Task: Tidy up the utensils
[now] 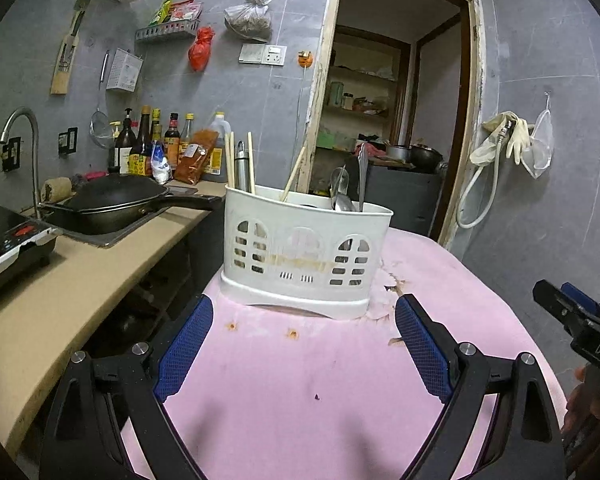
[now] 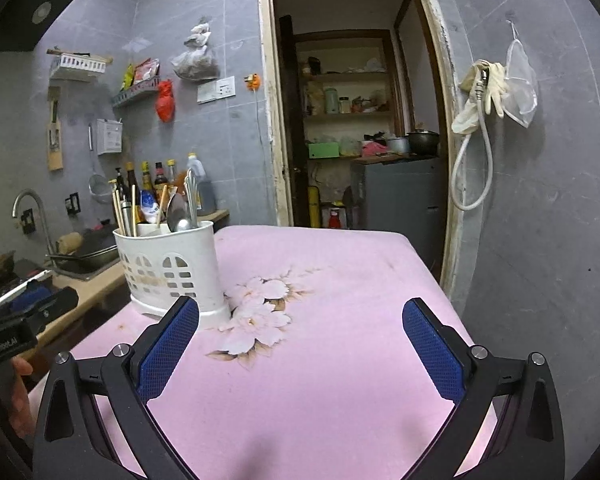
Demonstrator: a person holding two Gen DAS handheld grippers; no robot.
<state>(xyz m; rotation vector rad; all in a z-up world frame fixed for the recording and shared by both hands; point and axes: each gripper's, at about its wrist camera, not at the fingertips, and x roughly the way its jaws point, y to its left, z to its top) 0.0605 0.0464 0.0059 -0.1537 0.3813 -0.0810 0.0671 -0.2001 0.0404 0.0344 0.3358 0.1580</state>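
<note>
Utensils: chopsticks [image 1: 231,160], a steel cylinder-handled item [image 1: 241,166], spoons [image 1: 339,190] and a flat-handled piece [image 1: 363,172], all standing upright in a white plastic caddy [image 1: 306,248].

Location: the caddy sits near the left edge of a pink floral-covered counter [image 2: 320,360]. Chopsticks and the steel item occupy its left compartment, one chopstick [image 1: 294,176] leans in the middle, and spoons and the flat handle fill the right end. No loose utensils show on the pink surface.

Status: everything visible already stands in the caddy. This fits either a sorting finished or one where pieces are yet to be regrouped by compartment; the views do not settle which.

Handling note: for any regrouping, a good grip would take one handle high, above the rim, and lift straight up so neighbours do not tip. The caddy looks light and could slide, so steadying it with the other gripper seems wise.

Left gripper [image 1: 304,320]: fingers [image 1: 186,344] spread wide, holding nothing, pointed at the caddy's base and just short of it.

Right gripper [image 2: 300,328]: fingers [image 2: 432,348] spread wide, holding nothing, above bare cloth to the right of the caddy; its left finger appears close to the base, contact uncertain.
</note>
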